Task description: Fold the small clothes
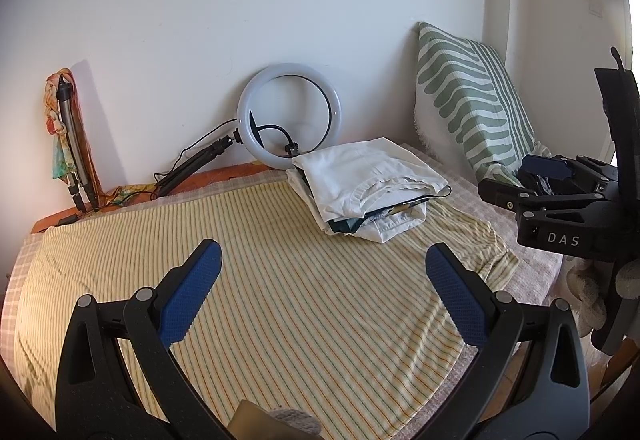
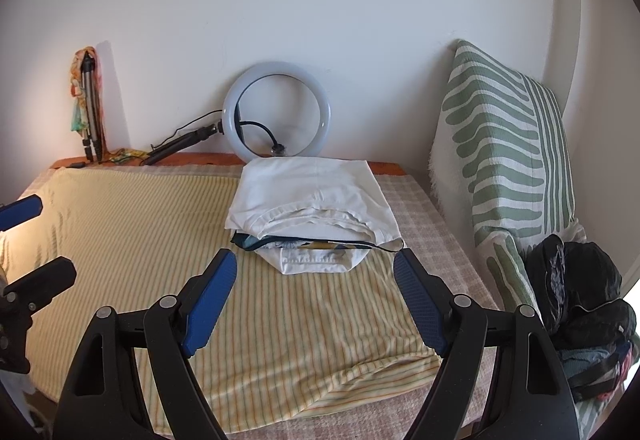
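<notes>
Plainly, both tools hang empty: the left gripper (image 1: 324, 272) and right gripper (image 2: 314, 280) each have their 2 fingers spread wide above the yellow striped garment (image 1: 280, 280), which lies flat on the bed (image 2: 420, 208). The folded stack (image 2: 316, 212) sits on its far edge, so lifting that side would likely topple it.

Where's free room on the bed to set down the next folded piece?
The left half of the striped shirt lies bare, between the stack and the bed's left edge. The checked strip between stack and pillow is narrow. Crowded: ring light behind the stack, dark clothes at right. Both grippers are open.
</notes>
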### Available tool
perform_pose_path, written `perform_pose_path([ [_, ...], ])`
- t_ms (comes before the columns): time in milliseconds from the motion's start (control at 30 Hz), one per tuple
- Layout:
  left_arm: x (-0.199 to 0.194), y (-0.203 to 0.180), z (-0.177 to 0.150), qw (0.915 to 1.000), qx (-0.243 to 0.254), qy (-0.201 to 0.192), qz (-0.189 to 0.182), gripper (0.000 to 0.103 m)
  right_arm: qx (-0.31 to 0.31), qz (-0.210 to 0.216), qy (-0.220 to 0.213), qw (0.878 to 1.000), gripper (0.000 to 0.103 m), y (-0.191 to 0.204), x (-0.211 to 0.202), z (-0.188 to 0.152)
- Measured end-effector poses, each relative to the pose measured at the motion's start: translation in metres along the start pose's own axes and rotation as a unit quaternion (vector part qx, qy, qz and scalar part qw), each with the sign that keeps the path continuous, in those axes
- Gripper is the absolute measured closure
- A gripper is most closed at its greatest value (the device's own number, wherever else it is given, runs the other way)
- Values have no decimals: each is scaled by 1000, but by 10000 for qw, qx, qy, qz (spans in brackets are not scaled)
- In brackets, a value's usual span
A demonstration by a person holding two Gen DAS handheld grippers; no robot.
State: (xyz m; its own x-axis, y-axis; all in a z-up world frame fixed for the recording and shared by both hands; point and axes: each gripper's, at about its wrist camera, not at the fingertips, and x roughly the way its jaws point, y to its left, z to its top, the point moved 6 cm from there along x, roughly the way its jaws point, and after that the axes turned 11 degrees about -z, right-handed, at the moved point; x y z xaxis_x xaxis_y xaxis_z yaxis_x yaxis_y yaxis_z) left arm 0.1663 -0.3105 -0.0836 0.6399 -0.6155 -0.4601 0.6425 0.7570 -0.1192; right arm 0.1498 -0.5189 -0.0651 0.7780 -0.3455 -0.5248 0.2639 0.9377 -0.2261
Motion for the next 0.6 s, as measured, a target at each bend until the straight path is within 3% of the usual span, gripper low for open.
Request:
perform_pose_path([
  [600, -1, -1, -3, 9999, 21, -14, 106, 0, -55, 32, 41, 10000, 22, 2, 7, -2],
])
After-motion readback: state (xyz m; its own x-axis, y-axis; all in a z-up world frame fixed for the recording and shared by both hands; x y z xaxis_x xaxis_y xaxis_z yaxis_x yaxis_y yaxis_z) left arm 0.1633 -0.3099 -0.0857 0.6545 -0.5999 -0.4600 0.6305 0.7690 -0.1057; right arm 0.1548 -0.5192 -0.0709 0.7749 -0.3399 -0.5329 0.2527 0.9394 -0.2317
